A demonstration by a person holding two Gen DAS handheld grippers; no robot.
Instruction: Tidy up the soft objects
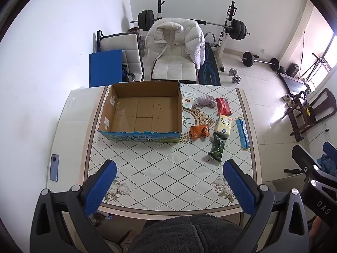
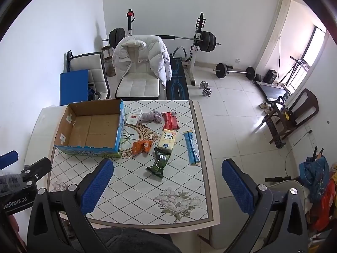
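Left gripper [image 1: 169,186] and right gripper [image 2: 167,186] hover released above the table's [image 1: 168,175] near edge. Soft packets, among them a green pouch [image 1: 217,148] and grey cloth [image 1: 205,101], lie right of the empty cardboard box [image 1: 143,109].

Left gripper [image 1: 169,186] jaws spread wide, right gripper [image 2: 166,186] likewise, both empty

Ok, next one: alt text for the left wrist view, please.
An open left gripper hovers above a patterned table, holding nothing. An empty cardboard box sits on the table; to its right lie a grey cloth, red, orange, yellow, green and blue packets.
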